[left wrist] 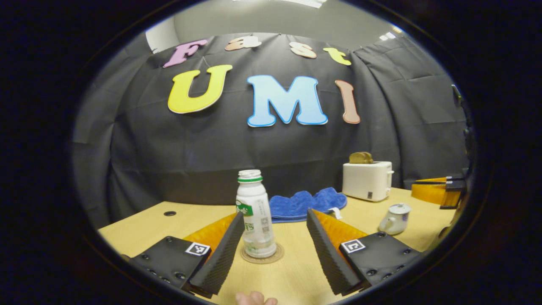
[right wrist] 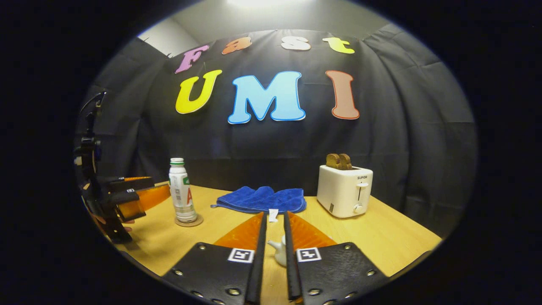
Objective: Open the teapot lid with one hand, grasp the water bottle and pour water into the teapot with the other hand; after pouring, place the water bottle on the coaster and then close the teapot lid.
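A white water bottle [left wrist: 255, 216] with a green band stands upright on a round coaster [left wrist: 263, 255]. My left gripper [left wrist: 275, 214] is open, one finger on each side of the bottle and neither touching it. The white teapot [left wrist: 394, 219] sits to the right with its lid on. In the right gripper view, my right gripper [right wrist: 274, 214] has only a narrow gap between its fingers and holds nothing. Part of the teapot [right wrist: 279, 250] shows through that gap, below it. The bottle [right wrist: 182, 197], the coaster [right wrist: 189, 221] and the left gripper [right wrist: 131, 199] are at the left.
A white toaster [left wrist: 366, 180] with toast in it stands at the back right of the wooden table [left wrist: 296, 279]. A blue cloth [left wrist: 307, 203] lies behind the bottle. The right gripper [left wrist: 444, 190] shows at the far right. A fingertip [left wrist: 254, 298] is at the bottom.
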